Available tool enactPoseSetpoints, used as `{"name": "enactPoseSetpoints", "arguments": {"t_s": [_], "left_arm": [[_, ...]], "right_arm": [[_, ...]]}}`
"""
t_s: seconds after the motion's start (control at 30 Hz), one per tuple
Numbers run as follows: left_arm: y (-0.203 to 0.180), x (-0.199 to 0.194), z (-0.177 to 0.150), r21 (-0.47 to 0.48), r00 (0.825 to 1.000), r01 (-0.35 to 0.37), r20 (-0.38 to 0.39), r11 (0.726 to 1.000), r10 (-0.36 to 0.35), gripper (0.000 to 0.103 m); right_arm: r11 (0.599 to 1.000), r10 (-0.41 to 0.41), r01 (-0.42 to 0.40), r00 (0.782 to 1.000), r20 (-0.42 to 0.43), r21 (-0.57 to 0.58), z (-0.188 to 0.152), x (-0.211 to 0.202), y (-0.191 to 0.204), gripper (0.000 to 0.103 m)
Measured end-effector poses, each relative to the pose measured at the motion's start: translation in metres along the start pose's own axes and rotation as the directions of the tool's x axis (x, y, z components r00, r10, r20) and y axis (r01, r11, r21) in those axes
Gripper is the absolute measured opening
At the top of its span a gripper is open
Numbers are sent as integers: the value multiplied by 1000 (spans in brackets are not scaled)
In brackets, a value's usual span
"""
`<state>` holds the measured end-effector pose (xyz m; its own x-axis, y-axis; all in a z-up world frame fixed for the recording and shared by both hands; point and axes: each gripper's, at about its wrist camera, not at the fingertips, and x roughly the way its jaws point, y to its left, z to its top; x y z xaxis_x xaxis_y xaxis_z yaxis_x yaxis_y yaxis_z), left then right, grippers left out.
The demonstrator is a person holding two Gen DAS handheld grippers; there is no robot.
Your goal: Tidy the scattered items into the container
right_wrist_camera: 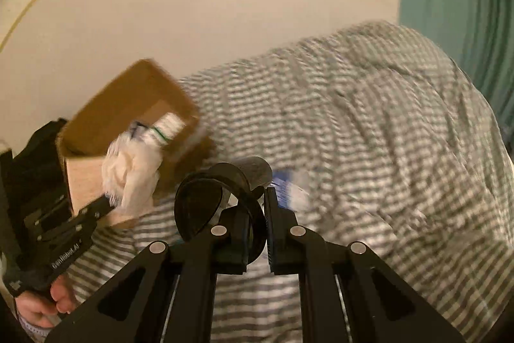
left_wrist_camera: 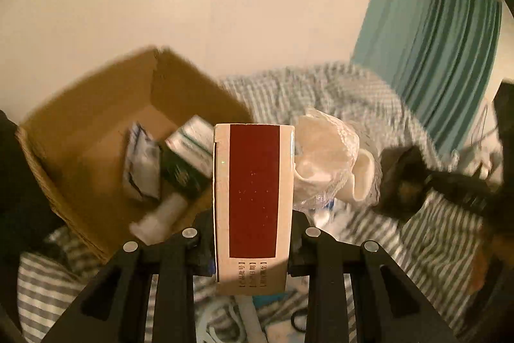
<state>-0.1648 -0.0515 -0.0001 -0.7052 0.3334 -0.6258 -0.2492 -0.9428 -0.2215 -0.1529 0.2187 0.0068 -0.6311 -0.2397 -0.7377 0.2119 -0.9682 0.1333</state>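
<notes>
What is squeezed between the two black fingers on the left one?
A white carton with a dark red panel, gripped between the left gripper fingers, seen in the left wrist view.

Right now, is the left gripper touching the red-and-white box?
Touching. In the left wrist view the left gripper has a finger pressed against each side of the red-and-white box, which stands upright between them, no gap visible.

one cardboard box (left_wrist_camera: 96,118), two claws (left_wrist_camera: 253,243)
</notes>
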Motion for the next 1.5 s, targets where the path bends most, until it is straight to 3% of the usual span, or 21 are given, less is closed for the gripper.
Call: {"name": "enactPoseSetpoints", "arguments": {"t_s": [0.13,0.3,0.4,0.53,0.57,0.63,0.67,0.7,0.8,1.03,1.13,1.2,1.3,1.37,1.43,1.5], "left_arm": [[22,-20,20,-6,994,-70,85,998,70,29],[67,-5,24,-63,988,-134,73,989,139,29],[83,14,19,-56,976,-212,45,976,215,29],[96,31,14,-75,975,-217,35,973,220,31],[97,33,13,-83,973,-224,35,971,228,36],[100,37,12,-97,970,-237,36,967,241,55],[102,36,10,-102,969,-240,39,966,245,70],[101,35,11,-108,967,-243,49,964,249,78],[101,29,15,-122,964,-250,63,960,259,85],[78,24,8,-74,974,-228,-21,971,227,86],[61,26,-4,-33,981,-166,-102,986,162,86],[51,29,-19,-6,976,-108,-193,994,104,86],[37,25,-40,51,971,-80,-221,995,89,86],[29,24,-56,75,959,-63,-272,995,81,86],[23,23,-70,81,950,-134,-273,988,151,86],[22,26,-83,54,946,-127,-295,990,138,86]], "right_arm": [[995,69,-69,998,1,-76,24,8,45,8],[981,160,-164,986,-41,-105,61,41,98,8],[978,158,-167,984,-78,-127,77,69,125,8],[978,118,-138,985,-128,-156,91,111,154,9],[979,103,-123,987,-123,-164,92,115,157,12],[981,88,-105,990,-108,-165,96,124,159,38],[981,96,-112,990,-108,-160,97,126,160,59],[981,106,-120,990,-95,-152,98,125,159,63],[980,110,-119,992,-65,-160,101,115,158,63],[979,96,-104,994,-53,-177,88,63,131,63],[978,72,-83,995,-62,-193,71,40,112,63],[977,44,-57,997,-66,-204,57,27,98,63],[974,-30,12,997,-74,-225,25,9,70,63],[970,-84,64,993,-77,-234,5,7,56,63],[969,-122,100,989,-87,-226,-17,13,40,63],[970,-149,123,982,-112,-210,-38,23,28,63]]}}
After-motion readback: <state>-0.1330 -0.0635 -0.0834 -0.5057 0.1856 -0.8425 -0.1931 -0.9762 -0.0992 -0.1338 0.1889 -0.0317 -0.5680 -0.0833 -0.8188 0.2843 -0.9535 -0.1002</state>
